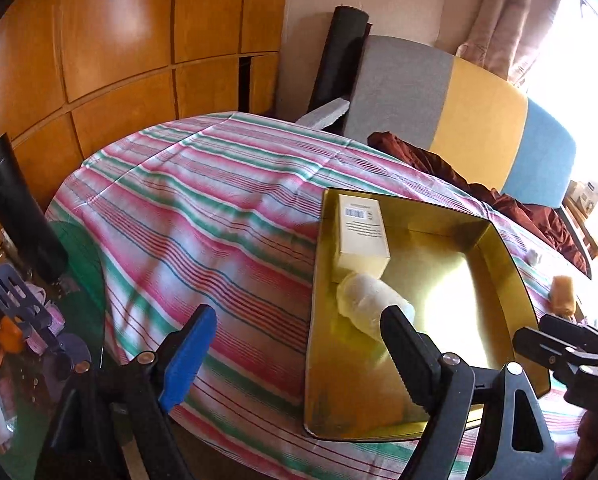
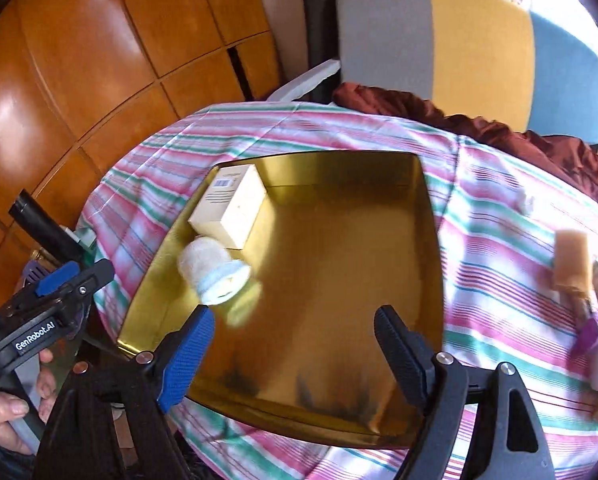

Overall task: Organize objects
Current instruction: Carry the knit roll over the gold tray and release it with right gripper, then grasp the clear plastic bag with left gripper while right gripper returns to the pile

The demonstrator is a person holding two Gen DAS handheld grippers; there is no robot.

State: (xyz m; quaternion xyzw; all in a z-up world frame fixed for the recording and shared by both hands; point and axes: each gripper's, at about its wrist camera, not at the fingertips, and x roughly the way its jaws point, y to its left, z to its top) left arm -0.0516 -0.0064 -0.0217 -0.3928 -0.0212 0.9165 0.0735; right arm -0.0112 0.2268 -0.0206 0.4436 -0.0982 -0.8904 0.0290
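A shallow gold tray [image 1: 495,264] [image 2: 339,260] lies on the striped tablecloth [image 1: 203,208]. Along its left side sit a white carton with a barcode [image 1: 363,232] [image 2: 229,208] and, just in front of it, a white rolled cloth bundle [image 1: 371,300] [image 2: 215,272] lying on its side. My left gripper [image 1: 297,316] is open over the tray's left rim, its right finger close to the bundle, nothing between the jaws. My right gripper [image 2: 293,316] hangs open above the tray's near half, the bundle just beyond its blue left fingertip. A person's hand holds the left gripper's handle [image 2: 71,276].
A tan block [image 1: 563,294] [image 2: 573,264], a purple-wrapped item [image 2: 595,332] and a small white lump [image 2: 525,200] lie on the cloth right of the tray. A grey, yellow and blue chair [image 1: 459,120] with maroon fabric [image 2: 499,128] stands behind. Clutter [image 1: 27,320] fills the floor at left.
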